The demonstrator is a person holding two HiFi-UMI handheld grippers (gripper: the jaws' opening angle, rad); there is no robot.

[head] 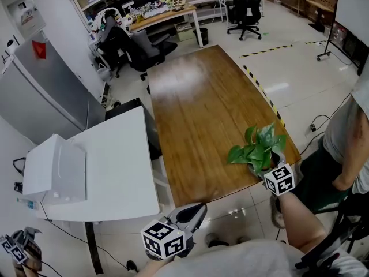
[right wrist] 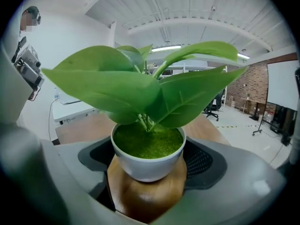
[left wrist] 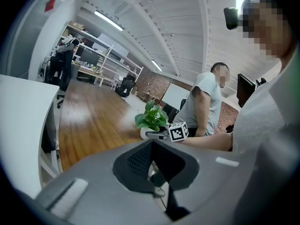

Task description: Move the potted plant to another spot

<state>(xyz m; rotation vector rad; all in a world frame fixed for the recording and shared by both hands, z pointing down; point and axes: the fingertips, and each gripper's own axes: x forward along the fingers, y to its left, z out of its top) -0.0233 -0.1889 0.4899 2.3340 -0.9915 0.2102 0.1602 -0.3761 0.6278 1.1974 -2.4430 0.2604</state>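
- The potted plant point(right wrist: 148, 161) stands on the wooden table point(head: 196, 108), at its near right corner and close to the near edge. Its white pot rests flat on the wood.
- The right gripper point(right wrist: 149, 172) has its jaws set wide, one on each side of the pot. I judge that the pads do not press on it yet, so the step in hand is the reach just before the grasp.
- The next move calls for closing the jaws evenly on the pot wall below the rim, then lifting straight up so the leaves do not tip the pot.
- The left gripper point(left wrist: 152, 165) has its jaws together with nothing in them. It hangs in front of the near edge, well apart from the plant.
- In the head view the leaves and the marker cube cover the pot and the right jaws.
- Whether a pad already touches the pot wall is hard to make out, even in the right gripper view.
- The new spot is not marked anywhere.
- A second person point(head: 351, 137) beside the right edge is cut off by the frame.
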